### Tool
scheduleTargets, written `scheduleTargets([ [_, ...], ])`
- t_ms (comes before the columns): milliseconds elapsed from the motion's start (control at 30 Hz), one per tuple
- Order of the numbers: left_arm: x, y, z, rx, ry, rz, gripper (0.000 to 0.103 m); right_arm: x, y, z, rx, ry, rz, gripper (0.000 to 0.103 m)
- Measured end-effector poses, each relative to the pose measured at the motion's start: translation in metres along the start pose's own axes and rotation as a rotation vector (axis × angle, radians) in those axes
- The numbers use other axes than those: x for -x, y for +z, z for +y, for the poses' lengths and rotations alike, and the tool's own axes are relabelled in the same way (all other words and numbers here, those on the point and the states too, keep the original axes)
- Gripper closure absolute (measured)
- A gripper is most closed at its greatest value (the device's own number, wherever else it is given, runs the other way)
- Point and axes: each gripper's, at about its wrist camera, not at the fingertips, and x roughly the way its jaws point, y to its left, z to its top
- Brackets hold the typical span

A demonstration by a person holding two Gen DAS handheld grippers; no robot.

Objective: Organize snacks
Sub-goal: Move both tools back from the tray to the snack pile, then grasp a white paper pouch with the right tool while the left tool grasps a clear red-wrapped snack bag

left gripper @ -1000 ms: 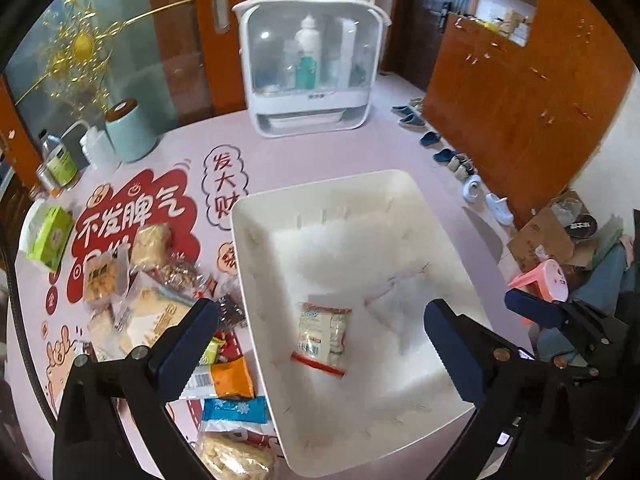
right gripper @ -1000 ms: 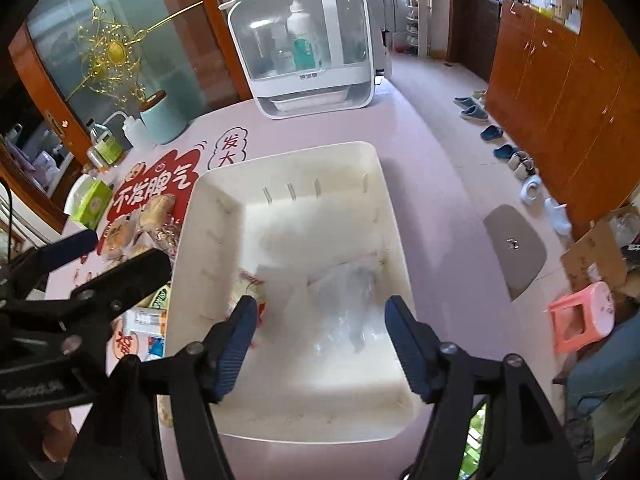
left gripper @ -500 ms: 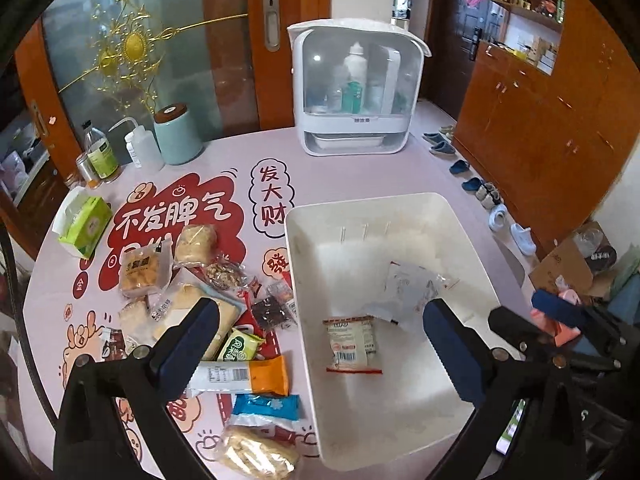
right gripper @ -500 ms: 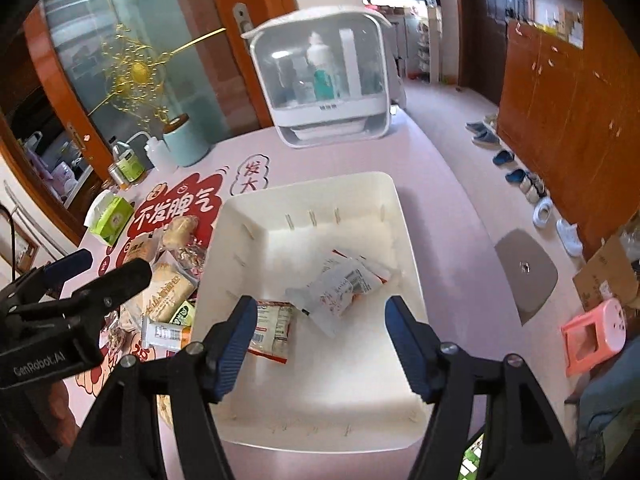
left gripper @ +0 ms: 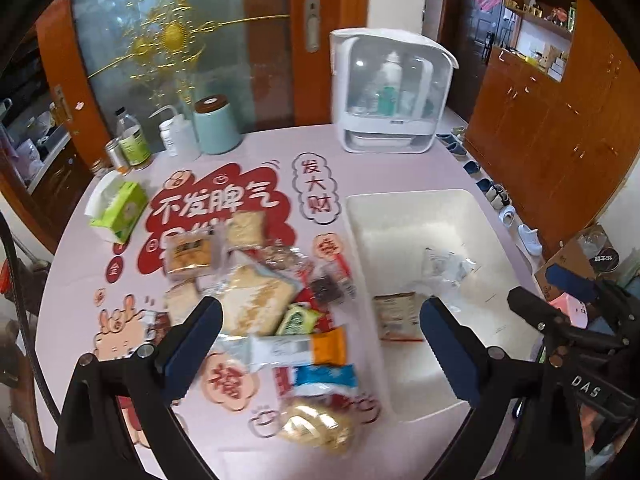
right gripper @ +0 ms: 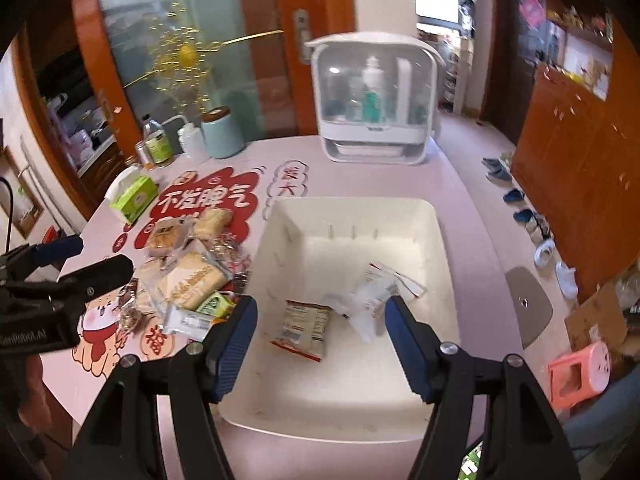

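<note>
White bin (right gripper: 440,240) near the tabletop's (left gripper: 256,144) right edge, two snack packets (right gripper: 304,324) inside, loose snack pile (left gripper: 256,300) beside its left wall, left tool (left gripper: 320,332) and right tool (right gripper: 320,336) both spread, empty, green tissue box (left gripper: 120,212) toward the left edge.

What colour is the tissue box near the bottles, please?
Green tissue box with white tissue; clearest in the left wrist view.

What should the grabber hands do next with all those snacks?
Probably the left gripper should drop onto the orange and white bar right below it. Both grippers are open and empty, the white bin holds only two packets, and a pile of snacks waits on the table beside it. The right gripper hangs over the bin.
</note>
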Motion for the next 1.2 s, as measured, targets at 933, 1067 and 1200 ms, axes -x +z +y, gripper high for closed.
scheduleTargets([
  [933, -0.047, -0.068, 0.230, 0.105, 0.039, 0.139, 0.004, -0.108, -0.026, 0.206, 0.480, -0.073, 0.133, 0.036],
  [1067, -0.094, -0.091, 0.234, 0.175, 0.052, 0.247, 0.004, -0.137, -0.039, 0.215, 0.585, -0.057, 0.227, 0.036],
  [1200, -0.132, -0.109, 0.236, 0.257, 0.084, 0.342, 0.004, -0.160, -0.052, 0.227, 0.709, -0.055, 0.279, 0.036],
])
